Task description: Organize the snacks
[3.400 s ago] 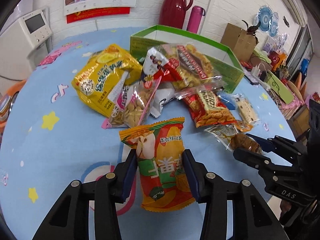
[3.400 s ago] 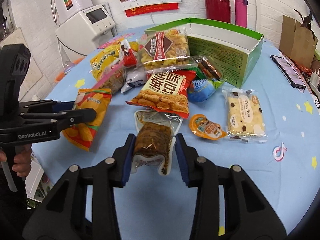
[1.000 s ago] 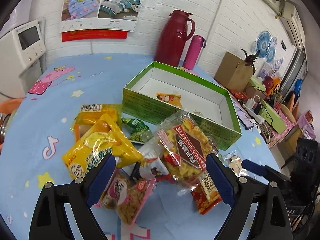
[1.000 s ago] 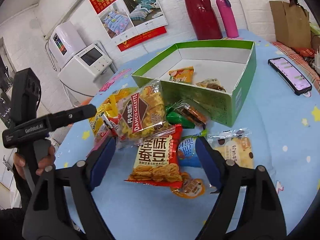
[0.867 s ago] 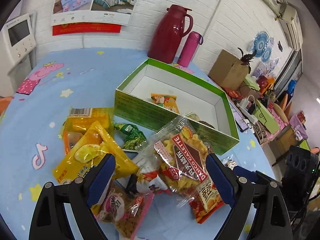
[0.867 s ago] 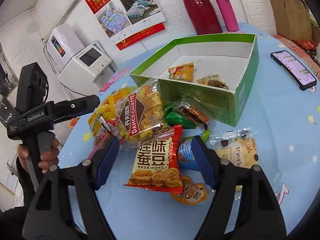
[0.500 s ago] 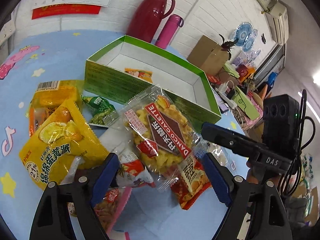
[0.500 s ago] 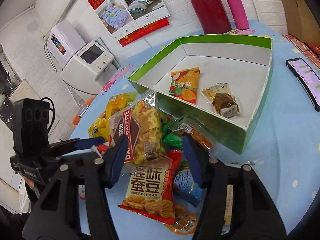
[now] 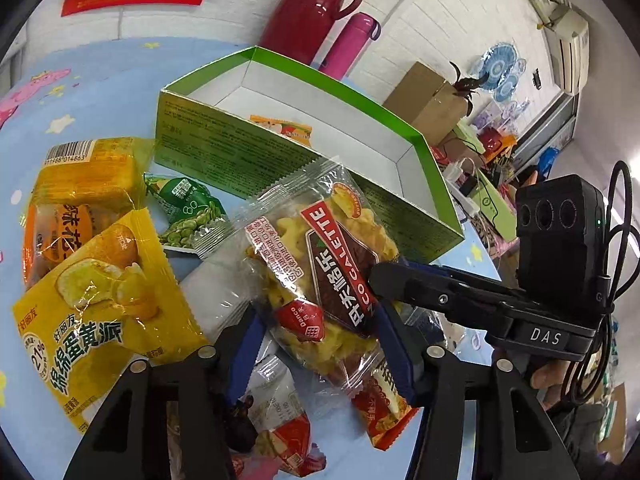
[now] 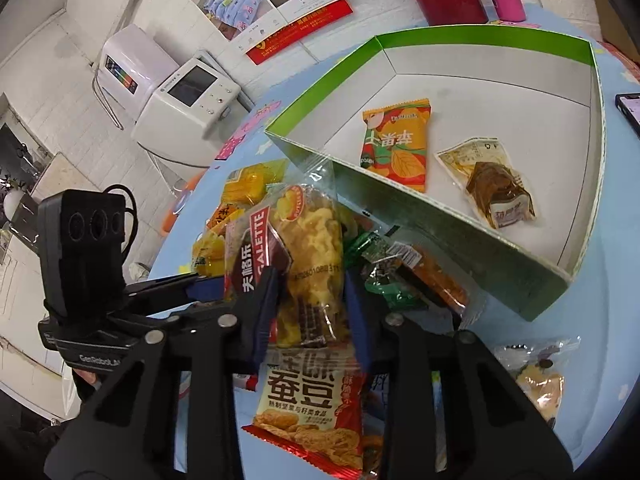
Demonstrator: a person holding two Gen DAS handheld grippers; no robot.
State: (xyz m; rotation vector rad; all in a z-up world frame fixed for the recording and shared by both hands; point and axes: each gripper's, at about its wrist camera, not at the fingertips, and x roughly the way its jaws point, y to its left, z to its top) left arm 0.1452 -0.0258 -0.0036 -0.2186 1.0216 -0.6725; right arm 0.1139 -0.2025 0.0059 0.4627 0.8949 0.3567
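A clear Danco Galette bag of yellow crisps lies on top of the snack pile, just in front of the green box. My left gripper is shut on its lower part, one blue pad against each side. From the other side my right gripper is also shut on the same bag. In the left wrist view the right gripper comes in from the right and meets the bag's edge. Inside the box lie an orange packet and a brown snack packet.
Around the bag lie a yellow pie bag, a green bean packet, a red broad-bean bag and a biscuit packet. A red thermos and pink bottle stand behind the box. A phone lies at the right.
Both grippers came down from over the box, wide open, onto the snack pile, and their jaws have narrowed onto the galette bag. The orange and brown packets now lie in the box.
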